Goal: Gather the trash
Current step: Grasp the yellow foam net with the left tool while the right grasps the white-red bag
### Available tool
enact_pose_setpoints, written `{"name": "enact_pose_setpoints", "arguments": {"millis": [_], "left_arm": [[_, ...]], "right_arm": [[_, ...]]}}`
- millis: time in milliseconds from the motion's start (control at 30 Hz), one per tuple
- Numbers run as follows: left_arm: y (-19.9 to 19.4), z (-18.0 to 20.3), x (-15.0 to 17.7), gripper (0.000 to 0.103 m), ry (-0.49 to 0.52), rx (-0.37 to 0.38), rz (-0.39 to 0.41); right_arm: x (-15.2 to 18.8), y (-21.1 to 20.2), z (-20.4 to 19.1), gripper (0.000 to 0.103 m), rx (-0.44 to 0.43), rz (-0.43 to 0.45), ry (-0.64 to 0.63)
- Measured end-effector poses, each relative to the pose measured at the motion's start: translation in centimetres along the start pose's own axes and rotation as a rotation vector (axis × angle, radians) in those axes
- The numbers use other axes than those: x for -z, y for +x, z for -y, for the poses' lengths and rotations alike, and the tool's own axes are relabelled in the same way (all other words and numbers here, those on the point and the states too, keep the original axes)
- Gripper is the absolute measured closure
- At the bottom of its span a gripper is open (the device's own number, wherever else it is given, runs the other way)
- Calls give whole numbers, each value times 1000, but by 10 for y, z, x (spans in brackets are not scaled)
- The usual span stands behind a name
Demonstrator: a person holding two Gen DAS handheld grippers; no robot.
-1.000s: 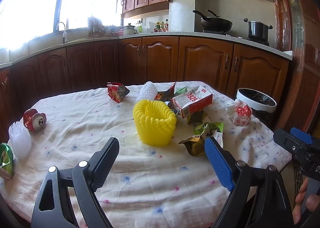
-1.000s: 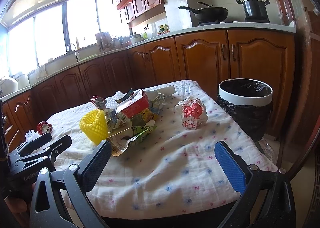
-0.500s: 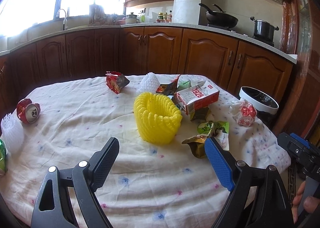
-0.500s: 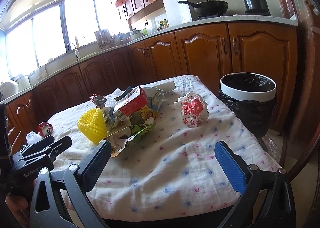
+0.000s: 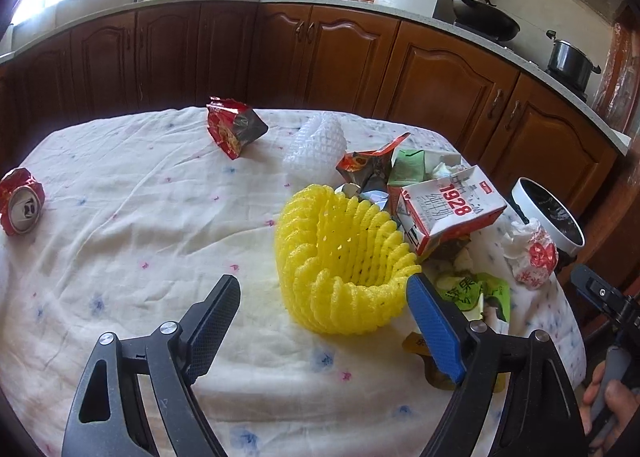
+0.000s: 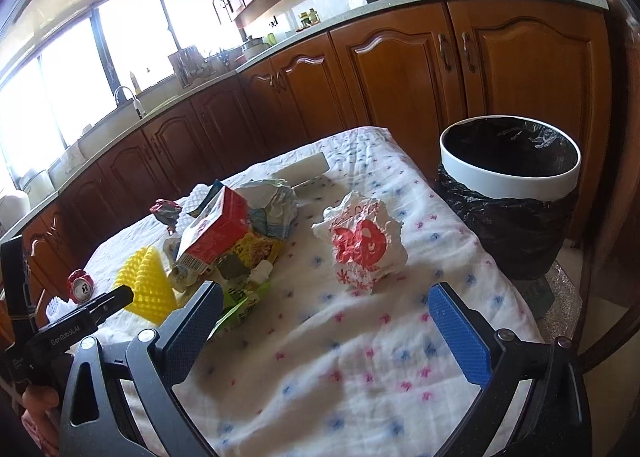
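Your left wrist camera looks forward and down between its own two fingers onto the cloth-covered table (image 5: 132, 257), close to the yellow foam net (image 5: 344, 261) that fills the middle of its view, with the cabinets behind. Your right wrist camera looks the same way from a spot to the right of that net, nearer the table's right end, facing the crumpled white-and-red bag (image 6: 364, 245) and the white-rimmed bin (image 6: 508, 181). Both views share the net (image 6: 146, 285), the red-and-white carton (image 5: 448, 213) just beyond it, the bag, the bin at the table's far right, and the crushed red can (image 5: 22, 207) well left of the net.
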State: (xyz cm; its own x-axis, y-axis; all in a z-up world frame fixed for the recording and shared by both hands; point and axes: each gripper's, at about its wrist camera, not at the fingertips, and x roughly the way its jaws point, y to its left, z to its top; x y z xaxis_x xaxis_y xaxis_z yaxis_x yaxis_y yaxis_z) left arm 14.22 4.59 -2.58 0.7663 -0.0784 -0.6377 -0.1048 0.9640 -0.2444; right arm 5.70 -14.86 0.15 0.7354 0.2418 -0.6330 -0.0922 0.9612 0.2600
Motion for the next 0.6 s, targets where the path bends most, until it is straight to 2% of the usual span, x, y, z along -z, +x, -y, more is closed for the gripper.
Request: {"name": "enact_pose_setpoints", "arguments": {"millis": [100, 167, 200, 233, 267, 333, 500, 600], "left_arm": [[14, 0, -5, 37, -22, 47, -21], [19, 1, -6, 56, -14, 69, -35], [22, 1, -9, 62, -22, 97, -20], [23, 2, -9, 76, -15, 107, -24], [24, 2, -10, 79, -11, 118, -21], [19, 0, -12, 81, -11, 120, 6], [-17, 4, -17, 82, -35, 168, 117], [-36, 12, -19, 82, -2, 162, 142]], "right_arm": [[-11, 22, 12, 7, 9, -41, 25], [-16, 37, 21, 15, 3, -72, 49], [-17, 43, 24, 19, -4, -86, 57], [-18, 50, 26, 29, -8, -101, 63], [-18, 55, 28, 47, -15, -116, 70], [-18, 65, 31, 68, -32, -147, 78], [-15, 51, 26, 75, -69, -112, 58], [-16, 39, 24, 75, -81, -94, 49]]}}
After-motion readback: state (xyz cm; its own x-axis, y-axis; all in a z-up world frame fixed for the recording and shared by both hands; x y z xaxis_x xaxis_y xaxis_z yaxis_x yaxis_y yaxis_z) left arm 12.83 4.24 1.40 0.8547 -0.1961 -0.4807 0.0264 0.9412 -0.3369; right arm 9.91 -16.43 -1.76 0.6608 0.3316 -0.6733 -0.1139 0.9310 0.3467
